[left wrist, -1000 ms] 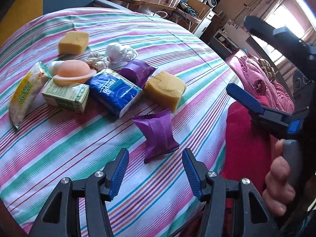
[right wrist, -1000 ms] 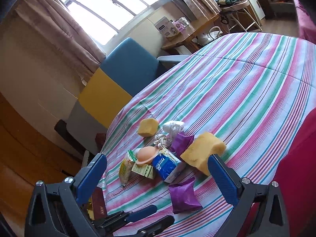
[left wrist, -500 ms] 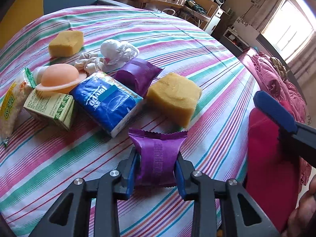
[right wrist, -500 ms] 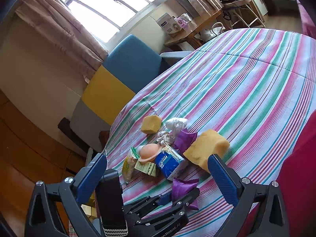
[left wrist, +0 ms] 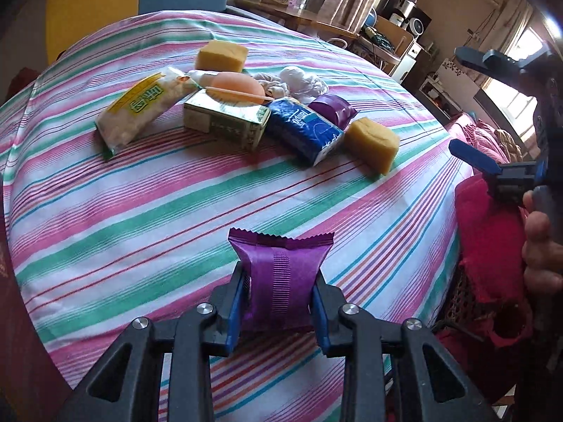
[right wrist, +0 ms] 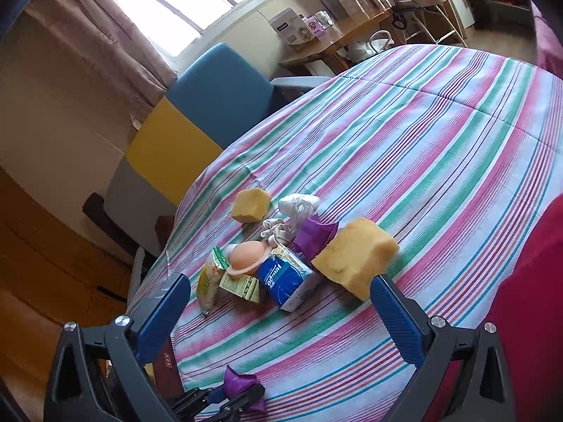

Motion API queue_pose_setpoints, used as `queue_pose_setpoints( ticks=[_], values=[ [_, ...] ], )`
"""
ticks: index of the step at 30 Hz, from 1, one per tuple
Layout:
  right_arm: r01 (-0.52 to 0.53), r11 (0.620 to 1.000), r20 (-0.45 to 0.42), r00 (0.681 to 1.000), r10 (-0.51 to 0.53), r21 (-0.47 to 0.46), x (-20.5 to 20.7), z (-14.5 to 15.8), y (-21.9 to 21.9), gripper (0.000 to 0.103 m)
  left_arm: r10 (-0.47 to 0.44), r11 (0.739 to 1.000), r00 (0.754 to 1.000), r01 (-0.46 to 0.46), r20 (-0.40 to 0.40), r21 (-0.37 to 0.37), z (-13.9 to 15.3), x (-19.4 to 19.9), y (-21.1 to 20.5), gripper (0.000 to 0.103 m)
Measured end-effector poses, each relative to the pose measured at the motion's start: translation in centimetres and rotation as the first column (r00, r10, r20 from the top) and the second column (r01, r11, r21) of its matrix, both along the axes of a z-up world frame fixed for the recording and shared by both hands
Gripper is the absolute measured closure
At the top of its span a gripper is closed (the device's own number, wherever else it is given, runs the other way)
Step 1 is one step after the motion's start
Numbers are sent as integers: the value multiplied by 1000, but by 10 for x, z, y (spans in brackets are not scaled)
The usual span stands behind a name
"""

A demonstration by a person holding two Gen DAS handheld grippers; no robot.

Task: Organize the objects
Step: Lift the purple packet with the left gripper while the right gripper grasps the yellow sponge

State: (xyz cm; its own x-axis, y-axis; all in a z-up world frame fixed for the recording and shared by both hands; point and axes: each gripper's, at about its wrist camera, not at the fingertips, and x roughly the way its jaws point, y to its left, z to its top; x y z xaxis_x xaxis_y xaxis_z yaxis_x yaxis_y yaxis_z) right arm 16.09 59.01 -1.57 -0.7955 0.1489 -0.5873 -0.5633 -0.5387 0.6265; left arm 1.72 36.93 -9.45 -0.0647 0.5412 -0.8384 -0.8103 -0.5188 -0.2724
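A: Left gripper [left wrist: 279,297] has its blue pads clamped tight on a purple snack packet [left wrist: 281,277], squeezing it at the sides, near the front edge of the striped tablecloth [left wrist: 140,218], well apart from the pile.

B: Glossy foil, that packet. Crimped, ribbed seal running down its middle and a zigzag cut along the top edge. And the right gripper [right wrist: 279,311]?

A: Jaws spread wide, nothing between them, hanging above the cloth.

B: Give me the count.

A: Two purple packets: the held one and a second purple packet [left wrist: 332,110] tucked behind the blue tissue pack [left wrist: 304,130]. Two yellow sponges: a near sponge [left wrist: 371,142] just beside the tissues, a far sponge [left wrist: 221,56] at the back. Both blocky and porous.

B: Singles?

A: One green-and-cream carton [left wrist: 225,121], boxy, with a peach dome-shaped lid [left wrist: 237,86] resting on it. One yellow-and-white soft pouch [left wrist: 140,109] lying flat. One bundle of white crinkled plastic [left wrist: 299,82].
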Motion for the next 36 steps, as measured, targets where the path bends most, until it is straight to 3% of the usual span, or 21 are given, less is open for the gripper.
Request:
queue_pose_setpoints(
  ticks=[4,8,10,13,17,20,23,24,25,26,29,32,34,36],
  values=[
    [-22,999,66,998,24,-26,-9,-5,0,0,30,999,998,-31,49,32,-1,-4,-9,71],
    [-76,996,263,961,88,-55,-35,-14,5,0,33,998,998,-36,56,42,-2,-4,-5,71],
    [-146,989,381,914,143,-21,-54,-14,8,0,33,998,998,-35,54,45,-2,-4,-6,71],
    [-284,958,547,808,220,34,-81,-19,11,0,34,998,998,-37,59,50,-2,-5,-9,71],
    [-365,931,662,703,259,23,-103,-36,27,0,39,998,997,-43,69,54,-2,-7,-11,70],
    [-371,928,721,649,243,20,-114,-51,39,0,39,997,996,-43,79,59,-3,-8,-12,69],
    [-375,927,751,615,239,12,-120,-62,47,1,43,996,994,-50,97,68,-3,-11,-13,69],
    [-372,928,754,610,245,0,-121,-65,49,4,44,996,994,-51,99,68,-3,-11,-14,69],
    [-373,928,751,609,255,-13,-121,-66,51,21,43,996,994,-50,97,67,-3,-11,-14,69],
    [-381,924,753,604,263,-17,-120,-67,51,32,43,997,995,-49,95,66,-3,-10,-13,69],
    [-408,913,762,593,259,7,-116,-64,47,36,42,997,995,-48,92,66,-3,-10,-14,69],
    [-406,912,763,606,226,53,-104,-51,41,37,40,997,995,-46,93,68,-4,-10,-14,69],
    [-393,915,742,638,204,86,-94,-37,36,37,40,997,995,-46,91,67,-3,-10,-14,69],
    [-390,916,673,703,231,93,-86,-21,26,36,45,997,996,-50,82,57,0,-8,-15,70]
  ],
)
